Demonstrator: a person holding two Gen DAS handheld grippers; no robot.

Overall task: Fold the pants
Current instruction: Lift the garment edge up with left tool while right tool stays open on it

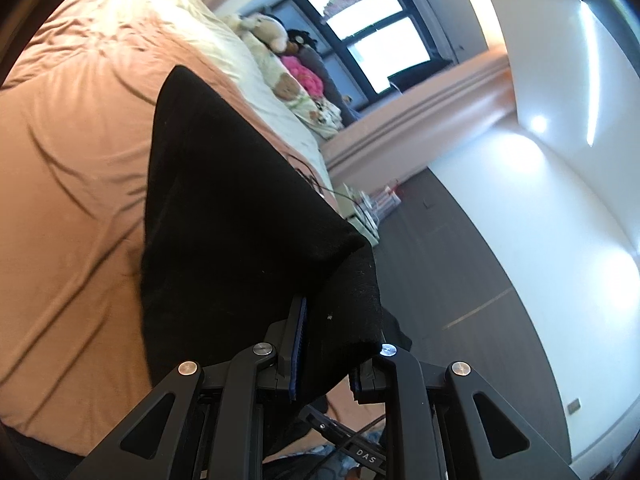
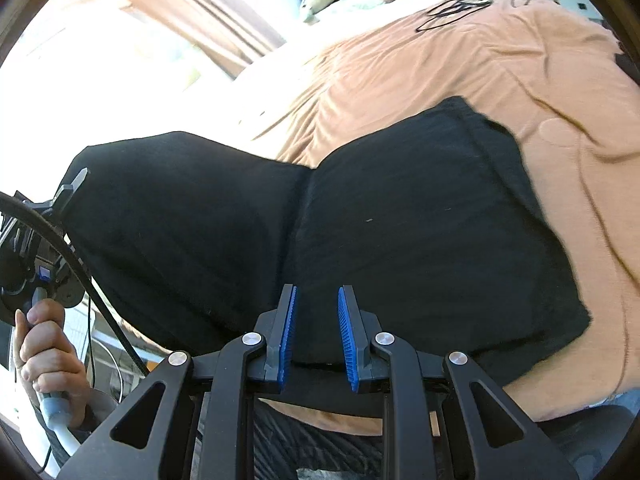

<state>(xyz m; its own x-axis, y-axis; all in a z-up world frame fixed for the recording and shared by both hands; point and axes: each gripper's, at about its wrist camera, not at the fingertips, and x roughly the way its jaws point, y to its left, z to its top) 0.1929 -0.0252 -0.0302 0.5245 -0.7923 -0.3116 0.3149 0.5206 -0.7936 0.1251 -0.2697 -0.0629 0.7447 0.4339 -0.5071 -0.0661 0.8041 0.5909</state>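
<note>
Fingers on my left gripper are clamped on a thick bunched edge of the black pants, w/ the blue pad pressed into the cloth. That end is lifted off the bed so the fabric hangs taut and can swing over the rest. My right gripper sits narrow but parted, blue pads bare, nothing between them; it hovers at the near edge of the pants, prob. to pin or catch the crease. Approx. half the pants lie flat on the orange bedspread, other half raised toward my left hand, seen in the right view on its handle. A black cable lies further up the bed, well apart.
</note>
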